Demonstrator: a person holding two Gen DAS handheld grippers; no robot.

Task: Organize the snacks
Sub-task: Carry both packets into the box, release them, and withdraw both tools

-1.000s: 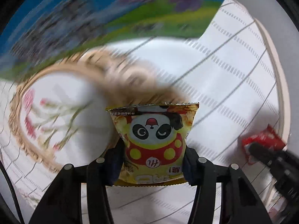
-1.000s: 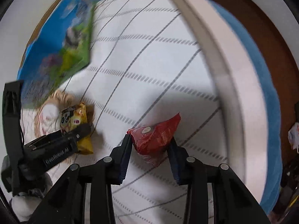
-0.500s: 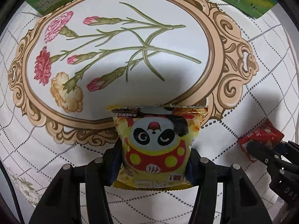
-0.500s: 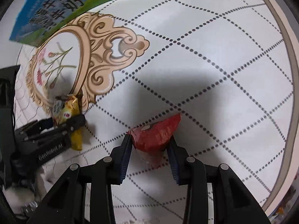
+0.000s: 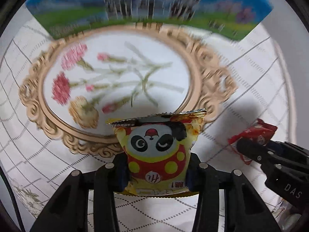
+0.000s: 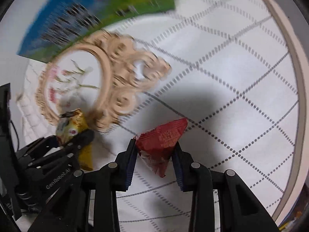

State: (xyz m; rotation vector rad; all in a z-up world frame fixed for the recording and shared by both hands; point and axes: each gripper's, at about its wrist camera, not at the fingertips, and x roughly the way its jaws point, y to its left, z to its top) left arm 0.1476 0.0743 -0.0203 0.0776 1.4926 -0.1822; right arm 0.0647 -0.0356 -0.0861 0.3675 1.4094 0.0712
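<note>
A yellow panda snack packet (image 5: 156,145) stands upright between the fingers of my left gripper (image 5: 157,164). The jaws are closing and the pads press on the packet's sides, above the white cloth. My right gripper (image 6: 155,150) is shut on a crumpled red snack packet (image 6: 164,135), also held off the cloth. In the left wrist view the right gripper (image 5: 251,148) with the red packet (image 5: 258,131) sits at the right. In the right wrist view the left gripper (image 6: 77,141) with the yellow packet (image 6: 75,123) sits at the left.
A white tablecloth (image 6: 222,77) with a dotted diamond grid covers the table. An oval gold frame with carnations (image 5: 115,77) is printed on it. A blue and green box (image 5: 135,9) lies beyond the oval. The table's rounded edge (image 6: 297,96) runs along the right.
My left gripper has risen with the panda packet and squeezed it narrower; more of the blue and green box shows. My right gripper has shifted across the cloth, still holding the red packet.
</note>
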